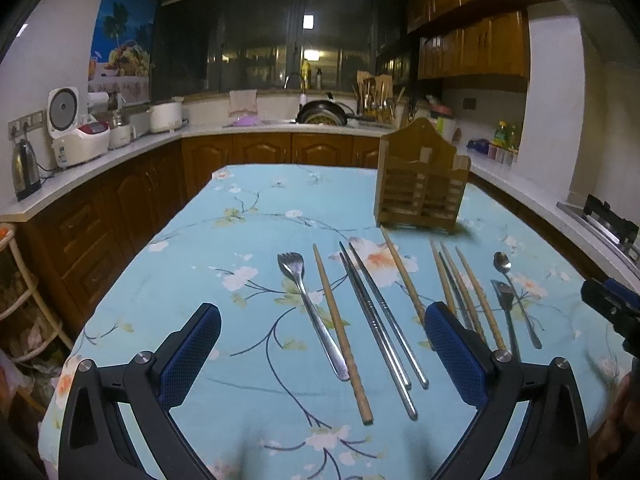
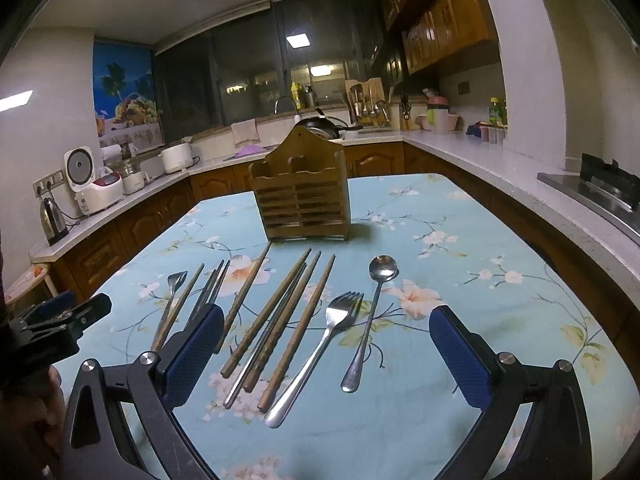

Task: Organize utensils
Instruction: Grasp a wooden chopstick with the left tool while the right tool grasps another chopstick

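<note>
Several utensils lie in a row on the blue floral tablecloth [image 1: 224,240]. In the left wrist view I see a steel fork [image 1: 310,312], a wooden chopstick [image 1: 342,336], a pair of metal chopsticks [image 1: 380,328], and more wooden chopsticks [image 1: 466,292]. A spoon [image 1: 516,300] lies farthest right. A wooden slatted utensil holder [image 1: 422,188] stands upright behind them. My left gripper [image 1: 324,340] hovers open above the near ends and holds nothing. In the right wrist view, my right gripper [image 2: 326,348] is open over a fork [image 2: 320,356], a spoon [image 2: 370,320] and wooden chopsticks [image 2: 280,320]. The holder [image 2: 302,196] stands beyond them.
Kitchen counters with wooden cabinets run around the table on three sides. A kettle [image 1: 25,168] and rice cooker [image 1: 74,132] stand on the left counter, and a stove [image 2: 604,184] is on the right one. The other gripper shows at each view's edge [image 1: 612,304] [image 2: 60,320].
</note>
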`<state>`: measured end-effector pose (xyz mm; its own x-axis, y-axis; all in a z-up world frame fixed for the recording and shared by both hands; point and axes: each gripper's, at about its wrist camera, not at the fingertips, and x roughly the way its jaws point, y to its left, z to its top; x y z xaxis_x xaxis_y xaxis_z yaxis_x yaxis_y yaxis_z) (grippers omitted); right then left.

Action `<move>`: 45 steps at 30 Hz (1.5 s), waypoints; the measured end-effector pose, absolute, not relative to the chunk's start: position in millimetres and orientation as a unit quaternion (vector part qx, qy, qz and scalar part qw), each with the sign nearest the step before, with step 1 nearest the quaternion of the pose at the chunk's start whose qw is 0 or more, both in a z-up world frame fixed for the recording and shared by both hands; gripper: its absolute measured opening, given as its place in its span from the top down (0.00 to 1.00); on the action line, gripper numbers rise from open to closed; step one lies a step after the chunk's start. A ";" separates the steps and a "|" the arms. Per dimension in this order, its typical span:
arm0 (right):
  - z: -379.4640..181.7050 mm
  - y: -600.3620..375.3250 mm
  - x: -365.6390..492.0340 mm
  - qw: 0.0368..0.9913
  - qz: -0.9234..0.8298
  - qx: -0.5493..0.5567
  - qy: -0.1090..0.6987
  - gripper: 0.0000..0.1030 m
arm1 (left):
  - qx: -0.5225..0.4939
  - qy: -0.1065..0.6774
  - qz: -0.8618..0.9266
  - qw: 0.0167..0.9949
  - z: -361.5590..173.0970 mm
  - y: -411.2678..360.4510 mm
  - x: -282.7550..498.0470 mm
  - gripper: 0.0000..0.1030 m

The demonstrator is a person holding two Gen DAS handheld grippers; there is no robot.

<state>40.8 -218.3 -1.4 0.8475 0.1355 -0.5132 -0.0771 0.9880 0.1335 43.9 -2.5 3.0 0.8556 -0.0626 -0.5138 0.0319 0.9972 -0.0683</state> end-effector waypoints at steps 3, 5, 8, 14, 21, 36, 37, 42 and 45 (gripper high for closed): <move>-0.8 -225.6 52.9 0.957 0.059 0.061 0.278 0.00 | -0.024 0.283 -0.026 0.958 5.6 -0.8 58.2 0.05; -0.6 -225.6 61.2 0.953 0.065 0.067 0.287 0.01 | -0.021 0.295 -0.031 0.955 7.2 0.5 69.7 0.06; 1.5 -225.2 75.1 0.949 0.074 0.073 0.297 0.08 | -0.021 0.315 -0.041 0.948 10.7 4.4 88.2 0.12; 0.3 -225.3 121.2 0.930 0.090 0.097 0.342 0.32 | -0.023 0.350 -0.060 0.935 16.3 11.3 125.9 0.29; -17.7 -220.4 176.5 0.900 0.096 0.109 0.410 0.51 | -0.035 0.414 -0.083 0.906 15.9 25.9 184.3 0.47; -63.6 -213.7 247.6 0.861 0.067 0.094 0.495 0.77 | 0.008 0.488 -0.090 0.868 -6.6 35.5 283.0 0.68; -66.2 -211.9 251.0 0.860 0.065 0.090 0.498 0.77 | 0.007 0.491 -0.090 0.866 -10.4 35.9 288.8 0.69; -73.5 -199.6 261.6 0.861 0.056 0.048 0.503 0.79 | 0.029 0.496 -0.090 0.863 -17.2 31.4 299.1 0.75; -74.8 -194.9 263.7 0.865 0.048 0.025 0.499 0.84 | 0.055 0.493 -0.088 0.864 -19.4 14.6 303.2 0.81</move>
